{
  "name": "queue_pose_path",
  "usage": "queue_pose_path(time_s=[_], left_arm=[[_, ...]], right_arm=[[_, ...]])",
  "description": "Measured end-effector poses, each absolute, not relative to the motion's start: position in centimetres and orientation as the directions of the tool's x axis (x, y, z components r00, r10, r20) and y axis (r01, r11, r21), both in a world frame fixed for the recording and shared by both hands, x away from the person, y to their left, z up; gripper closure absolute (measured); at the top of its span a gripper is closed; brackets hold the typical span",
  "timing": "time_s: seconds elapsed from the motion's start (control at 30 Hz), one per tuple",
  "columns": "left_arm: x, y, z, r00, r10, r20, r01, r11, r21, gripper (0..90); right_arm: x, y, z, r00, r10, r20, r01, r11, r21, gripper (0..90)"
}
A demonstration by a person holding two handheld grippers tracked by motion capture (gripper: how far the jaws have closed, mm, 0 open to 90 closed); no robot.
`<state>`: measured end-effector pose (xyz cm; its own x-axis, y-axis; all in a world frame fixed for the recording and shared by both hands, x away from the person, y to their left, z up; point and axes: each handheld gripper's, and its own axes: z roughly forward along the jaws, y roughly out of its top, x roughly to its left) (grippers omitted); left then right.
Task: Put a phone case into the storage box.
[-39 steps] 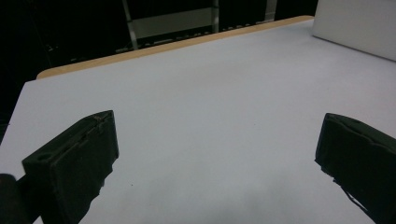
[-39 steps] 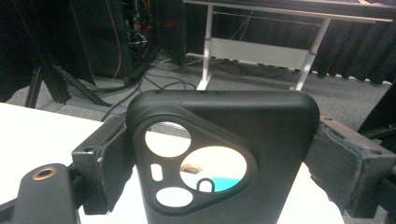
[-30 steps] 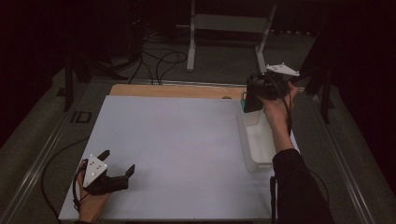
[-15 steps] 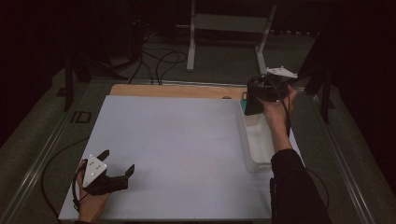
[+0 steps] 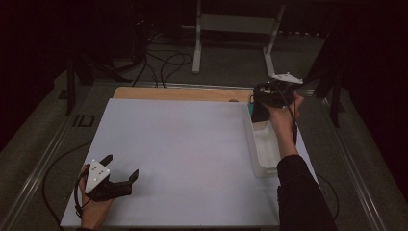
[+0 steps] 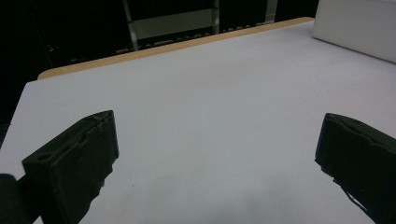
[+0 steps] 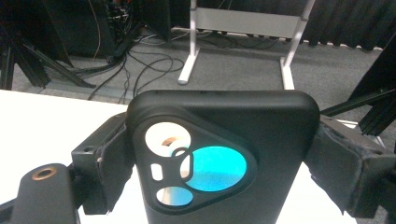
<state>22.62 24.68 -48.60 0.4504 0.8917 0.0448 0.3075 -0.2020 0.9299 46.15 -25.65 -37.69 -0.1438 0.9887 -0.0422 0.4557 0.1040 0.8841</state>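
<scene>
my right claw (image 7: 219, 154) is pinching the black phone case (image 7: 219, 154) upright above the far end of the white bin (image 5: 262, 149), so the pickup looks done and the placing remains, while my left claw (image 5: 120, 168) rests spread on the counter (image 5: 183, 144).

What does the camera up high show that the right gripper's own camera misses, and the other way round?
The high view alone takes in the left gripper, open and resting on the white table, and the white bin under the person's right forearm. The right gripper view alone reveals detail: the black phone case clamped between the jaws, with its camera cutouts, one showing teal. Both share the right gripper, the table's white top, and the white metal stand and cables on the floor beyond.
</scene>
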Motion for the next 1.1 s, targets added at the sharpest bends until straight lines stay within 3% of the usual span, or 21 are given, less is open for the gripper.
queue_pose_path(time_s=[1.1], left_arm=[[22.6,24.6,-48.7,0.454,0.89,0.045,0.309,-0.204,0.929,0.0]], right_arm=[[46.9,-25.7,-41.0,-0.116,0.993,-0.025,0.527,0.083,0.846,13.8]])
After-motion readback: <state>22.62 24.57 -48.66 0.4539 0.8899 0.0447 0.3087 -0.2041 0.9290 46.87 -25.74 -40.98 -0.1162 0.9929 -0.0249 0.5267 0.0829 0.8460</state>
